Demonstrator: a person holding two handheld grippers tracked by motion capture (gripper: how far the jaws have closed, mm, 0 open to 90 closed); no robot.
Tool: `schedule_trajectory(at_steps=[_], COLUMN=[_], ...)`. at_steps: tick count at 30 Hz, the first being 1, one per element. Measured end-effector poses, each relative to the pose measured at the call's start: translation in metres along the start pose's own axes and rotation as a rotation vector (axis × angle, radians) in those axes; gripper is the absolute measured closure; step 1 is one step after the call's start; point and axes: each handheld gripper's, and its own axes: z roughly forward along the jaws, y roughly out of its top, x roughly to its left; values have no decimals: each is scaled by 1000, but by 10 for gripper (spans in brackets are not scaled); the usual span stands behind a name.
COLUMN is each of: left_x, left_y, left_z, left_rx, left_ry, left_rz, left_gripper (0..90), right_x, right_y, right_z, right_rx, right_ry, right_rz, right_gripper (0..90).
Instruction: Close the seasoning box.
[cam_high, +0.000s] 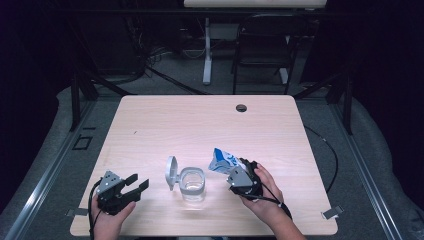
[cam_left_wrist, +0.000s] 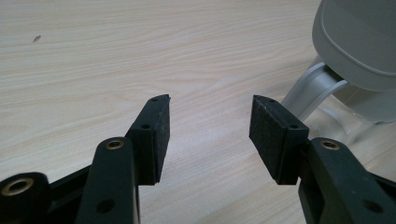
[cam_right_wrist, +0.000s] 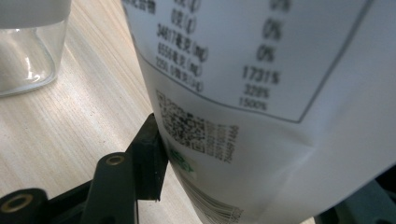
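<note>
While the right gripper (cam_high: 236, 172) clamps the soft, crushable pouch (cam_high: 223, 160) low down—light, slippery film—the left gripper (cam_high: 136, 186) waits, fingers apart.

This looks like a lab or test room set up for recording. A plain pale wood tabletop (cam_high: 200, 120) with a cable hole (cam_high: 241, 108) stands on grey carpet (cam_high: 365, 150), ringed by dark metal frame posts (cam_high: 75, 100). Behind it, in the dark, are loose cables (cam_high: 160, 55), a black chair (cam_high: 262, 50) and another desk's white leg (cam_high: 207, 50).
</note>
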Motion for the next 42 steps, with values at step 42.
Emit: schedule_trajectory(at_steps=[42], left_x=[1], left_y=[-9], left_z=[7], left_rx=[16], left_ry=[18], left_rz=[24], left_gripper=[428], right_x=[6], right_y=[12], right_z=[3], right_rx=[25], right_ry=[-47], right_rz=[-140], right_gripper=[437])
